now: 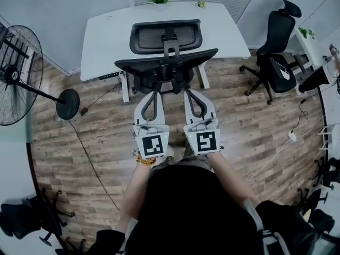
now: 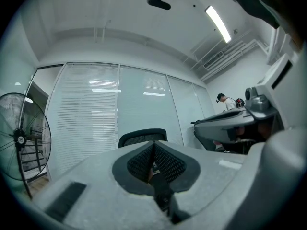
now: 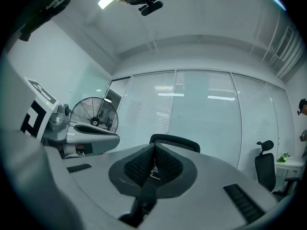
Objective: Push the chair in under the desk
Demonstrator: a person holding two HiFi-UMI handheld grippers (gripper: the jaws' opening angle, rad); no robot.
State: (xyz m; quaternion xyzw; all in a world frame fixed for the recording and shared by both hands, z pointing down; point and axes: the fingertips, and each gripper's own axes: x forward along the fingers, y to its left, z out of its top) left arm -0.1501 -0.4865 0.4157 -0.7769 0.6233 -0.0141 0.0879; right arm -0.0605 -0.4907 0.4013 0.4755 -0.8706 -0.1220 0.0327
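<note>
Head view: left hand-held gripper (image 1: 153, 93) and right hand-held gripper (image 1: 192, 92), both closed empty, sit abreast just behind the chair (image 1: 166, 61), bench (image 1: 106, 31) straight beyond.

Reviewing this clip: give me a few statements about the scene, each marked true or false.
1. The left tongs and the right tongs are both shut, with nothing between the jaws. True.
2. The chair stands at a black desk. False: the desk is white.
3. The fan stands on the person's right. False: it stands on the left.
4. A second chair stands to the right of the desk. True.
</note>
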